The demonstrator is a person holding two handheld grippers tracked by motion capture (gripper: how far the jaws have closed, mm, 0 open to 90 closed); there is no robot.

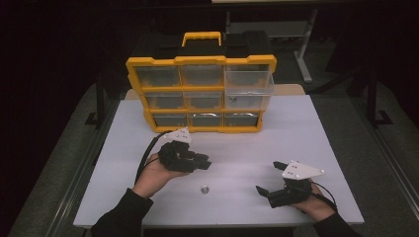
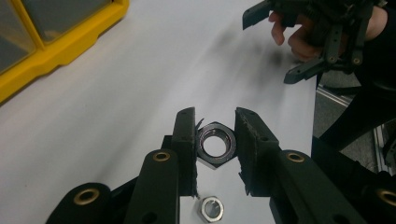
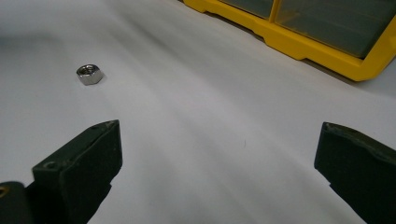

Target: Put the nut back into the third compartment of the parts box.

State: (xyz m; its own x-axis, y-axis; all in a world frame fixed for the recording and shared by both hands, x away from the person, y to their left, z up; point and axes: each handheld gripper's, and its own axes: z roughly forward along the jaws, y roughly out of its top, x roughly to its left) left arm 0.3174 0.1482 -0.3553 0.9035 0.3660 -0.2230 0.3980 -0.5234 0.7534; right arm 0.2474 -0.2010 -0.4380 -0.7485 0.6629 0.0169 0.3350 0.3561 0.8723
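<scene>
My left gripper hovers just above the white table, shut on a steel hex nut that sits flat between its pads. A second, smaller hex nut lies loose on the table below and in front of it. My right gripper rests near the table's front right with its jaws wide open and nothing between them. Behind both stands a yellow organizer with clear drawers.
The organizer's top right drawer is pulled out toward me. The white table ends close behind my right hand, with dark floor and metal frame legs beyond its edges.
</scene>
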